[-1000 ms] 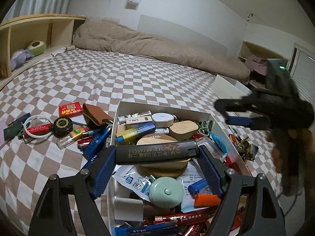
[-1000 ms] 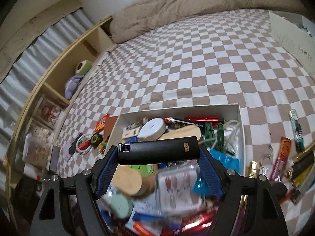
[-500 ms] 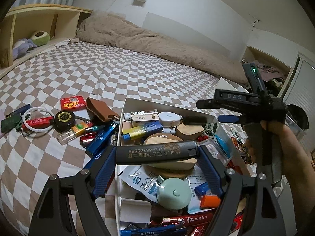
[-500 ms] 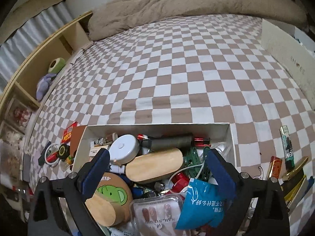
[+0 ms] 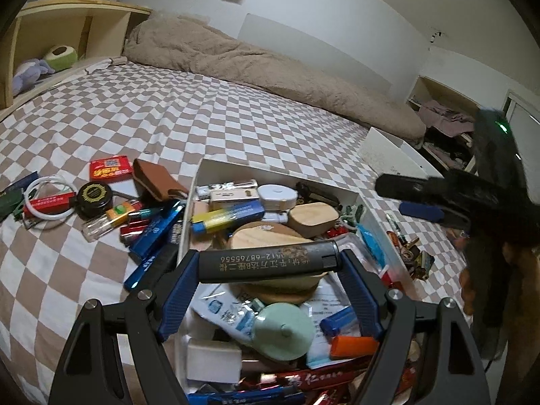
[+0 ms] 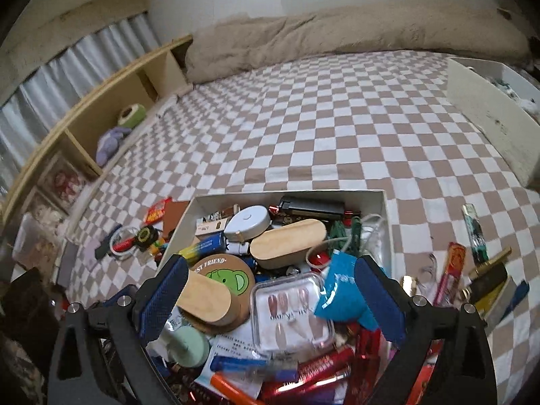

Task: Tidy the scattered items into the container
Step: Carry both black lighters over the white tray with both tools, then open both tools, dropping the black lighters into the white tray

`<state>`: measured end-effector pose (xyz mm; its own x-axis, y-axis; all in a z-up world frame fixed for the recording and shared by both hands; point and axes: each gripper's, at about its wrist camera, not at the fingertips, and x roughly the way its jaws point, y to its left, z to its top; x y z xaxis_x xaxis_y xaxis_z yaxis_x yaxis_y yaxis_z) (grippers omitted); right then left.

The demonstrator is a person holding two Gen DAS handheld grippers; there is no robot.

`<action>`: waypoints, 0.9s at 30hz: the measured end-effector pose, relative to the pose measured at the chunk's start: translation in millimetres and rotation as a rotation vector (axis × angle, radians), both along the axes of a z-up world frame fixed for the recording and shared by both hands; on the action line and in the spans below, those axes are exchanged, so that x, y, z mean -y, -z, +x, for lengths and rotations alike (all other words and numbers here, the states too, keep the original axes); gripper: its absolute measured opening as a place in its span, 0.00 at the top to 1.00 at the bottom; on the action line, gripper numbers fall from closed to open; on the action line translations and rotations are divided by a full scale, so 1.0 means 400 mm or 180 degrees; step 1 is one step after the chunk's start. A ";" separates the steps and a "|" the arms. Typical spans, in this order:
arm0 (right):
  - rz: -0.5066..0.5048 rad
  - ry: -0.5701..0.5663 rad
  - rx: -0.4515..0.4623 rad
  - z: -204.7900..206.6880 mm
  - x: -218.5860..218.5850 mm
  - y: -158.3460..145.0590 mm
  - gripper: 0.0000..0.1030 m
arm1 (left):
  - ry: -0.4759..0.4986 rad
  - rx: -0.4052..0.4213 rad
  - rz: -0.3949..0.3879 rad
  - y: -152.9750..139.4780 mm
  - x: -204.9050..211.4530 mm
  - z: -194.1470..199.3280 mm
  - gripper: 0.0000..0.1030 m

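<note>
1. The white box [image 6: 387,222] is a shallow, straight-walled cardboard container on the checkered bedsheet [image 6: 320,141], heaped with small goods: oval wooden cases [image 6: 288,243], a round cork coaster [image 6: 224,278] printed with a green face, a clear plastic nail-tip case [image 6: 292,310], a glossy blue sachet [image 6: 341,295] and a mint-green round lid [image 5: 283,330].
2. The left hand-held gripper [image 5: 268,266] is clenched on a matte dark grey lighter [image 5: 268,265], a smooth tube with pale printed digits, held crosswise between the ribbed blue pads [image 5: 180,290] directly above the box's middle.
3. The right hand-held gripper [image 6: 270,298] stands released with nothing between its blue pads [image 6: 163,298], poised over the near half of the box.
4. A black lighter [image 6: 310,207] lies flat along the far wall of the box, well ahead of the right hand-held gripper's fingertips.
5. Left of the box, loose on the sheet: a red packet [image 5: 109,168], a brown leather pouch [image 5: 153,182], a black round tin [image 5: 94,195] and a white ring [image 5: 50,199].
6. A second ago the right hand-held gripper gripped that black lighter over the box; half a second ago it had already let go, and since then it has drawn back slightly. The left grasp is unchanged.
</note>
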<state>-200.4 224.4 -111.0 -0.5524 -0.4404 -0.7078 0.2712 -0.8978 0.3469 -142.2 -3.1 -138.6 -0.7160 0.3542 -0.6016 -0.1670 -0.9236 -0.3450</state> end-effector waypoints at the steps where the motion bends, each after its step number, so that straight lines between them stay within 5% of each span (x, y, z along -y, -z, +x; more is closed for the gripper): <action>1: -0.0032 0.0031 -0.0026 0.008 -0.010 -0.003 0.04 | 0.0013 0.0013 0.0023 -0.003 -0.004 -0.004 0.21; 9: -0.0223 0.0209 -0.0207 0.038 -0.066 -0.006 0.04 | 0.0116 0.0257 0.0242 -0.009 -0.062 -0.062 0.21; 20: -0.0892 0.0362 -0.0207 0.076 -0.186 0.027 0.04 | 0.0183 0.0806 0.0515 0.016 -0.148 -0.164 0.21; 27: -0.0913 0.0519 -0.0276 0.096 -0.257 0.031 0.04 | 0.0218 0.0864 0.0367 -0.010 -0.224 -0.199 0.21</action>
